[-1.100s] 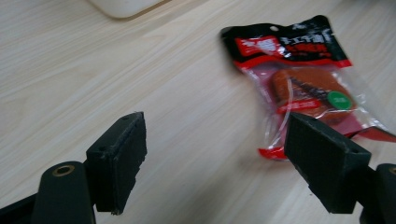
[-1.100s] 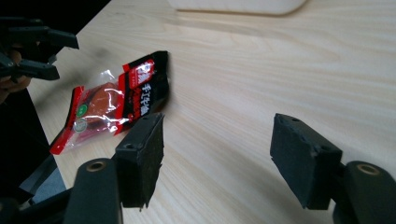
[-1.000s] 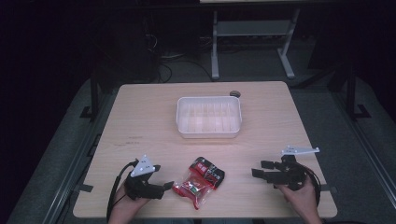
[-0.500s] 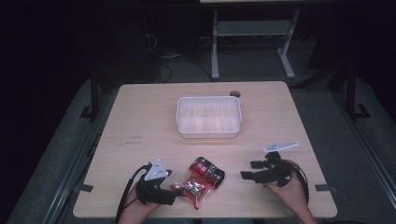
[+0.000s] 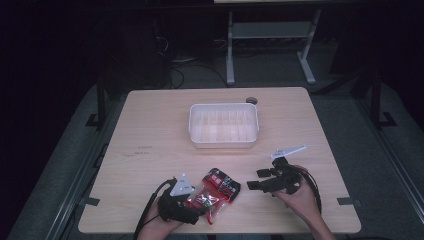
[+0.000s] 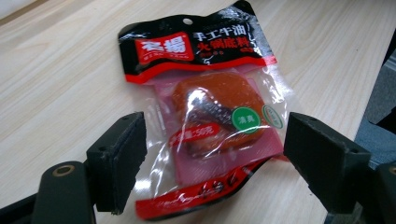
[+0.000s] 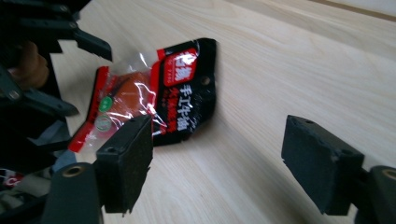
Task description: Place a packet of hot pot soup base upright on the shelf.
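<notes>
My left gripper (image 6: 212,158), fingers open, straddles the red-and-black plastic sauce packet (image 6: 210,112) at lower centre. Its long axis runs away toward the frame's top. My right gripper (image 5: 255,179), also open, sits farther off.

- This looks like a lab or a test room, not a home.
- One plain wooden counter (image 5: 150,125) stands alone on a grey floor (image 5: 60,170).
- The room around it is dark.
- Black cables (image 5: 172,75) lie on the floor behind it.
- A grey metal stand (image 5: 270,45) is back there too.

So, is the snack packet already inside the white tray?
No, the snack packet lies on the bare table near the front edge, well short of the white tray.
</notes>
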`<action>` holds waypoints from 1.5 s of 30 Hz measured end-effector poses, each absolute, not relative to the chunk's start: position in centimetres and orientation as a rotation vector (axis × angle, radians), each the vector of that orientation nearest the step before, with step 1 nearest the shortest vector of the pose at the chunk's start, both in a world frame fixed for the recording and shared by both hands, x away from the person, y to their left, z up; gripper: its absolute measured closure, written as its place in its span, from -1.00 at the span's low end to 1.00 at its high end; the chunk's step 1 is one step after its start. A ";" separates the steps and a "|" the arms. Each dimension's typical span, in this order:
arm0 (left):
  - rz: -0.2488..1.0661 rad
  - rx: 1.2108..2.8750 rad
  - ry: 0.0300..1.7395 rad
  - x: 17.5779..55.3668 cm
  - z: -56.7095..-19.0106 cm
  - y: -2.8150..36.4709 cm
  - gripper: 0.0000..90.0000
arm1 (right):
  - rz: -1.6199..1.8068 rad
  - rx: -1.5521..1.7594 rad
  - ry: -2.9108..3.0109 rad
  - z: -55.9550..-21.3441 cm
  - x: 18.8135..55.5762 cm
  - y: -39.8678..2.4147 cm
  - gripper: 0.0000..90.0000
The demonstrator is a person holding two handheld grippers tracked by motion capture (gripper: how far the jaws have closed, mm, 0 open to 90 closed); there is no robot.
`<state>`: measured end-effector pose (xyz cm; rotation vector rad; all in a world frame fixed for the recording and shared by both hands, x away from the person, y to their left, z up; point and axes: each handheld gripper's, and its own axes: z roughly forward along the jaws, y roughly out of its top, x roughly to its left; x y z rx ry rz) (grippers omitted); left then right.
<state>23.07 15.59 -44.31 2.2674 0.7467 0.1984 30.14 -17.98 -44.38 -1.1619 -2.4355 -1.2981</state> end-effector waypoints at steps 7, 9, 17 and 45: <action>0.231 2.315 0.739 23.0 -44.7 14.4 -0.56 | -1.288 -1.108 -2.448 -44.0 30.7 -16.4 -0.53; 0.230 2.322 0.740 23.0 -44.8 14.3 -0.57 | -1.254 -1.088 -2.472 -44.0 31.0 -15.3 -0.56; 0.216 2.339 0.744 23.0 -45.0 14.0 -0.59 | -1.226 -1.087 -2.521 -44.5 31.9 -12.6 -0.57; 0.186 2.351 0.736 22.8 -45.4 14.9 -0.59 | -1.090 -1.100 -2.551 -46.2 31.8 -10.2 -0.02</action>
